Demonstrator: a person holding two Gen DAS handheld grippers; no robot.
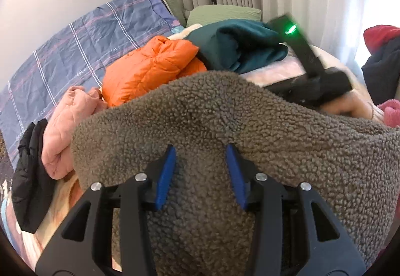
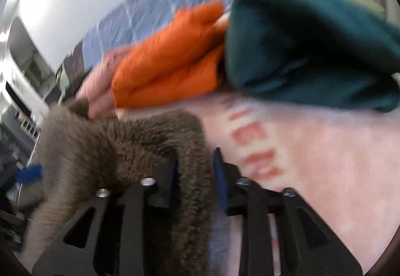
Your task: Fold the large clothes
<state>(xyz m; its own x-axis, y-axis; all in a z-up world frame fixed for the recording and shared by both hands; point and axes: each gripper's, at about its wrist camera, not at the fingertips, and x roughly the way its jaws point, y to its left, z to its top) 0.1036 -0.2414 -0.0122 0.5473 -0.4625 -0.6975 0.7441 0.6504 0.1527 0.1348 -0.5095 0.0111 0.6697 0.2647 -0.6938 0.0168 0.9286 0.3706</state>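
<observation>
A brown fleece garment (image 1: 225, 113) is bunched over the bed and fills the lower half of the left wrist view. My left gripper (image 1: 200, 151) is shut on a fold of it, the fleece wedged between the blue pads (image 1: 166, 176). My right gripper (image 2: 196, 156) is shut on another edge of the same brown fleece (image 2: 105, 151), which hangs to the left in the blurred right wrist view. The right gripper's black body with a green light (image 1: 310, 55) shows beyond the fleece at the right.
Folded orange (image 1: 150, 68), teal (image 1: 240, 45), pink (image 1: 67, 125) and black (image 1: 30, 176) garments lie behind on the bed. A blue checked quilt (image 1: 75, 45) covers the far left. A pale pink blanket with red lettering (image 2: 312, 163) lies under the right gripper. Curtains hang at the back.
</observation>
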